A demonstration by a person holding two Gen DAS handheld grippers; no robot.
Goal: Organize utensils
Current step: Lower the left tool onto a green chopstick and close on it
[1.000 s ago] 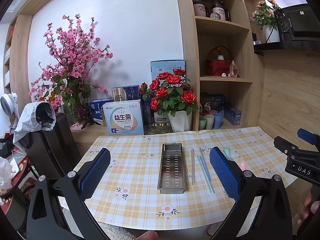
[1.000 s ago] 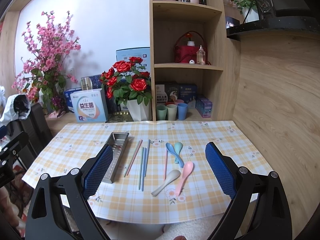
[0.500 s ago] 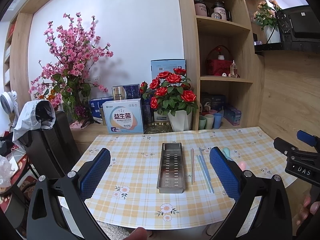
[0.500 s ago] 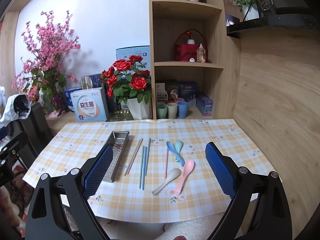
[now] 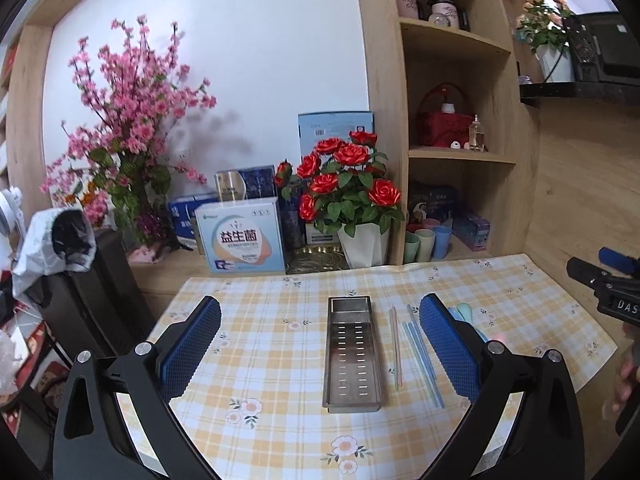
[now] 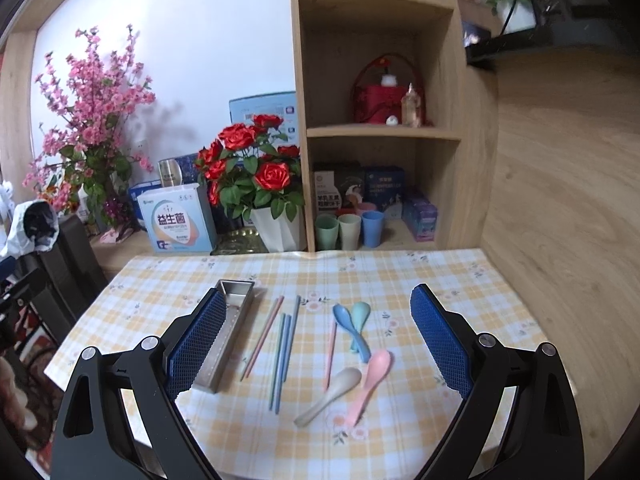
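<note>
Both cameras are sitting slightly closer to the checked tablecloth (image 6: pixel 440 280) than a second ago, while the utensils are lying unmoved. Left gripper (image 5: pixel 320 354) and right gripper (image 6: pixel 316 344) are hovering with jaws spread wide, holding nothing. Nothing is sorted yet: the steel tray (image 5: pixel 354 354) is standing empty at centre-left, with chopsticks (image 6: pixel 282 354) just right of it and spoons (image 6: pixel 352 364) farther right

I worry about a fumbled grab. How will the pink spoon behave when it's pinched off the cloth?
The pink spoon looks like thin, smooth plastic: probably light, stiff and a bit slippery. It lies low on the tablecloth, so it may skid or rock on its bowl. It lies close by the beige spoon, which could get nudged.
</note>
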